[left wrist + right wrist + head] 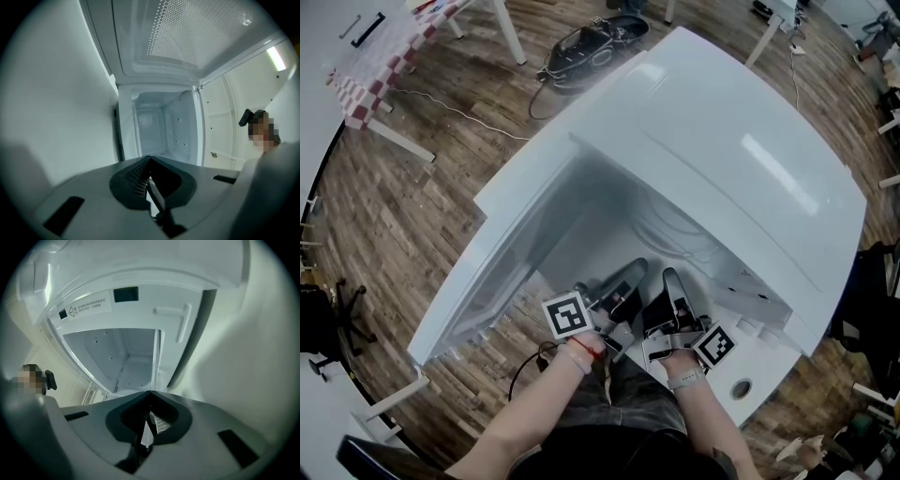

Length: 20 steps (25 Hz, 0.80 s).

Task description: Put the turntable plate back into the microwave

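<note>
**Item: turntable plate [680,234].** Clear glass disc, visible only as faint curved lines just inside the mouth of the microwave [722,141], low in the cavity. Whether it is seated on the floor there cannot be told.

**Housing:** white microwave. Its door [516,272] is swung fully open on the microwave's left side. The cavity's pale walls show in both gripper views.

**Tooling:**
- left gripper [633,270]: at the microwave's mouth on the door side and rolled onto its side. The jaws are drawn nearly together on a thin pale sliver, judged to be the plate's near rim.
- right gripper [671,279]: just beside the left one, toward the microwave's control-panel side and also rolled. Its jaws are likewise closed on a thin pale edge.

**Handling notes (judgement):**
- The plate is rigid, fairly heavy for its thickness, smooth and slippery, and it will chip or shatter if knocked.
- Hold it at the rim with two separate pinches, kept level so the disc does not pivot.
- Lower it flat and release only once it rests on the microwave's floor.
- Avoid striking the cavity walls.
</note>
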Motion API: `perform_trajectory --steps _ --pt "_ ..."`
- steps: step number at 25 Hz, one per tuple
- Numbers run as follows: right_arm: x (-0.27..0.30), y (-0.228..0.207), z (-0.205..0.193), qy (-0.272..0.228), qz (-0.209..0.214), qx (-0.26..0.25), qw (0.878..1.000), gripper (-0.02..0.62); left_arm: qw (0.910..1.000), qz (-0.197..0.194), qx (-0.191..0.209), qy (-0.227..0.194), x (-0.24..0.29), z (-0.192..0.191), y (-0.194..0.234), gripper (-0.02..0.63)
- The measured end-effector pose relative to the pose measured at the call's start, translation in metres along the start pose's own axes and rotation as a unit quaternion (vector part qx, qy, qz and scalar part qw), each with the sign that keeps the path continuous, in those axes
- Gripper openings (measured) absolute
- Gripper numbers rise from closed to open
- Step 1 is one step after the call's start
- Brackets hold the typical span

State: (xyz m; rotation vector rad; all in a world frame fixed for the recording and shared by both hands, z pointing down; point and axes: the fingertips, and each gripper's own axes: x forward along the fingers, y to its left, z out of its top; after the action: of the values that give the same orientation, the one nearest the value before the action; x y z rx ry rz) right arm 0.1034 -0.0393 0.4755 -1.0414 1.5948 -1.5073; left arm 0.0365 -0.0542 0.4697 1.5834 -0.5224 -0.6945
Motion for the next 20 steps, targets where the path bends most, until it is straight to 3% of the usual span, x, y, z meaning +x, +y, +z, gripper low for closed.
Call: perform_trajectory --steps 20 --pt "-0.014 0.018 -0.02 0.029 0.016 -0.025 0.999 0.02 0.9999 0.001 -0.009 0.014 -0.009 -0.011 -0.014 0.012"
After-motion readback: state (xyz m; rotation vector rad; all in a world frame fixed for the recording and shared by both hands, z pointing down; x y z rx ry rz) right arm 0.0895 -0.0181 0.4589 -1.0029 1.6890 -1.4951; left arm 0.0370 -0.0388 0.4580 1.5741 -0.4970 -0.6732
